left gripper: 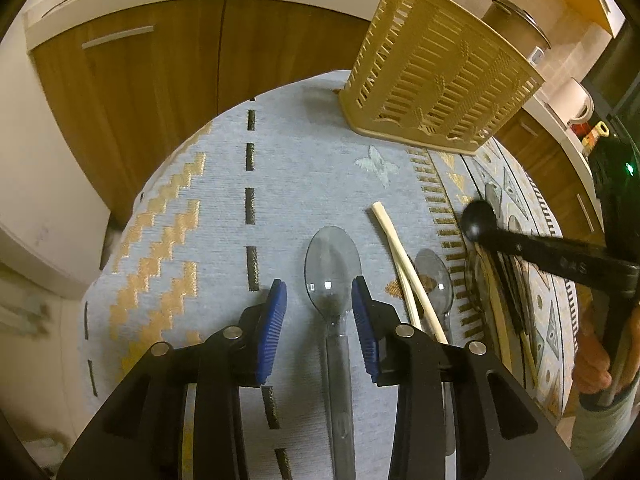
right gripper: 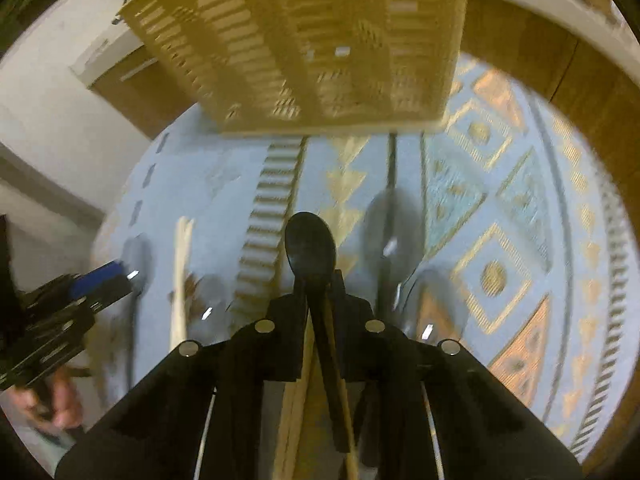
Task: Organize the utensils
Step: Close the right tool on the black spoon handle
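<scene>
A clear plastic spoon (left gripper: 333,268) lies on the patterned cloth between the open blue pads of my left gripper (left gripper: 319,294), which hovers around its neck. My right gripper (right gripper: 318,280) is shut on a black spoon (right gripper: 311,240), held above the cloth; the black spoon also shows in the left wrist view (left gripper: 478,220). A tan slotted utensil basket (left gripper: 436,72) stands at the back of the table, also in the right wrist view (right gripper: 312,40). Pale chopsticks (left gripper: 404,264) and another clear spoon (left gripper: 434,280) lie to the right of the left gripper.
More clear spoons (right gripper: 394,224) and dark utensils (left gripper: 508,280) lie on the cloth (left gripper: 224,208). Wooden cabinets (left gripper: 160,72) stand behind the round table. A brown cup (left gripper: 516,24) and white kettle (left gripper: 572,98) sit on the counter.
</scene>
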Demonstrator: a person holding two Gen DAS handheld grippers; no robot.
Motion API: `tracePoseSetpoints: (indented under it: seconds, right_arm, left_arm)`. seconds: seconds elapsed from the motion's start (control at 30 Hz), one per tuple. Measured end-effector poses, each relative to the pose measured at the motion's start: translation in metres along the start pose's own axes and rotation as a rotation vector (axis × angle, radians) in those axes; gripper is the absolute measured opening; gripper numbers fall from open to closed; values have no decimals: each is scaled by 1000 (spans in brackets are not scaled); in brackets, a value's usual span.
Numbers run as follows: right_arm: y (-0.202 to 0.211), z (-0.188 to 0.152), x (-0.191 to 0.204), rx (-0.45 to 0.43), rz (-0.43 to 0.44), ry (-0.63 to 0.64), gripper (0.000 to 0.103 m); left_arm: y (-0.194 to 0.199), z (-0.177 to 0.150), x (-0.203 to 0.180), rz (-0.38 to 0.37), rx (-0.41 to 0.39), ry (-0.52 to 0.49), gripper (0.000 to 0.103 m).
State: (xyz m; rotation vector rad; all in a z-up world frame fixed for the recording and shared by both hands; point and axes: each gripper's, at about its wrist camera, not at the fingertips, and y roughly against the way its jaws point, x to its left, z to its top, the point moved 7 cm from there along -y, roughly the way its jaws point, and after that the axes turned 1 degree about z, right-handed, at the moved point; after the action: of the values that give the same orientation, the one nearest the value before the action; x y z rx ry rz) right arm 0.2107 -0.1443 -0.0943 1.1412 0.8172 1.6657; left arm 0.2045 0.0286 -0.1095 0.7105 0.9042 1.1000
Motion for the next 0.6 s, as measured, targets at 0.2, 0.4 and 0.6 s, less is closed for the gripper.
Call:
tracePoseSetpoints:
  seconds: [0.2, 0.4, 0.6]
  right_arm:
    - [5, -1, -9, -9, 43, 23, 14]
    - [4, 8, 1, -14, 5, 87, 50]
    - [-12, 13, 18, 10, -78, 167, 50]
  left_arm:
    - [-1, 1, -5, -3, -6, -10, 38]
    - [4, 2, 2, 10, -12, 1, 41]
    - [9, 7, 10, -10, -10, 32, 41]
